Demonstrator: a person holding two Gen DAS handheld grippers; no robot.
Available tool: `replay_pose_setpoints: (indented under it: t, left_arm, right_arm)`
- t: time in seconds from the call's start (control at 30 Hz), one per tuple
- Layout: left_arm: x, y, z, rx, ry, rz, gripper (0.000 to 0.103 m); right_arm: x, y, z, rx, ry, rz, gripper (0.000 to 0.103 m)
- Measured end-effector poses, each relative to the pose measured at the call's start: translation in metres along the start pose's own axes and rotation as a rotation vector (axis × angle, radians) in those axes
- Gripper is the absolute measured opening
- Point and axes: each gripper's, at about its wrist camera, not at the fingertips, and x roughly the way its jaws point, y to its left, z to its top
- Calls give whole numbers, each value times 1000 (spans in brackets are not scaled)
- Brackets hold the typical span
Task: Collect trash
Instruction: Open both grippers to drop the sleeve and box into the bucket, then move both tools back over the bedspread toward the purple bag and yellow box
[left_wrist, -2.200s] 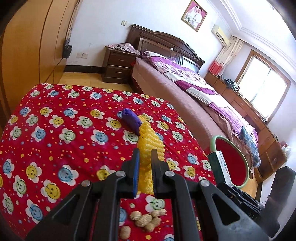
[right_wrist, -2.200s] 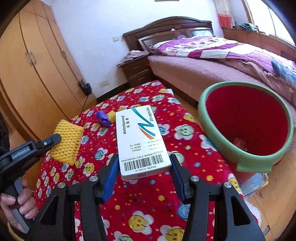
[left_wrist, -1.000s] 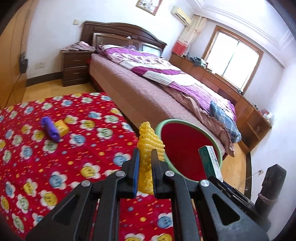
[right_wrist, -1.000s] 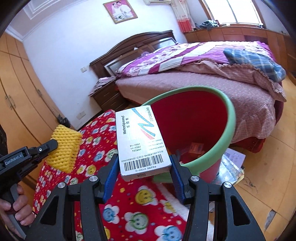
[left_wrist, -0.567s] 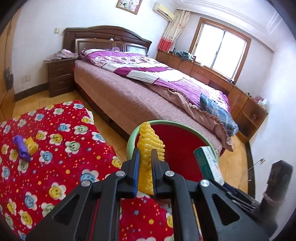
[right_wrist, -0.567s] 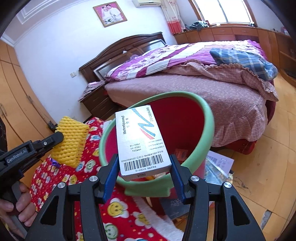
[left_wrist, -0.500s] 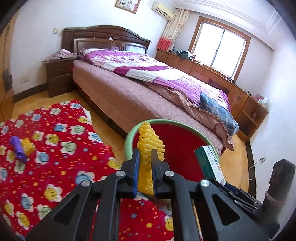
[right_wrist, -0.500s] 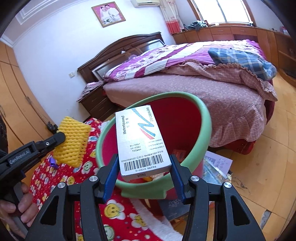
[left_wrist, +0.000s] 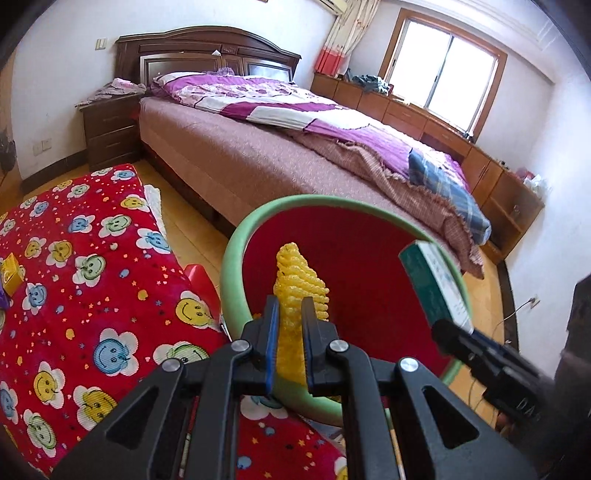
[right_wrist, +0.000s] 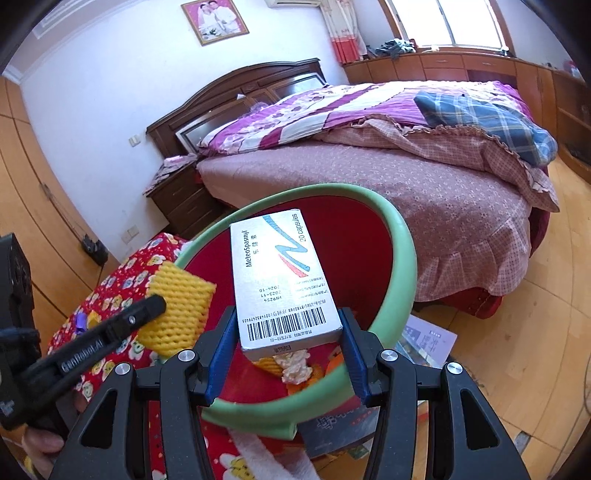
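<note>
- Now squeezing a soft yellow foam fruit net (left_wrist: 301, 291) flat in the left tongs (left_wrist: 289, 343), over the green-rimmed red plastic bin (left_wrist: 236, 258).
- Clamping a light, stiff white cardboard capsule box (right_wrist: 282, 280) by its long edges in the right tongs (right_wrist: 288, 354), above the same bin.
- Likely crushing neither.

Bin (left_wrist: 236, 254) on the floor between the desk (left_wrist: 92, 295) and bed (left_wrist: 258, 162), trash scraps (right_wrist: 295, 363) inside it, nightstand (left_wrist: 110, 129) beside the bed's head, papers (right_wrist: 424, 339) under the bin
</note>
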Motion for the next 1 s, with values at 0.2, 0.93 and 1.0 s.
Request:
replay_pose_setpoints:
  t: [0.2, 0.93, 1.0]
  left_arm:
    - [9, -1, -3, 4, 16, 7, 11]
    - [-18, 0, 5, -24, 9, 10, 41]
    - [-23, 1, 7, -28, 1, 12, 41]
  right_arm:
    - [4, -5, 8, -1, -19, -13, 55]
    - [2, -8, 15, 46, -2, 42, 68]
    - [-2, -7, 16, 47, -11, 43, 68]
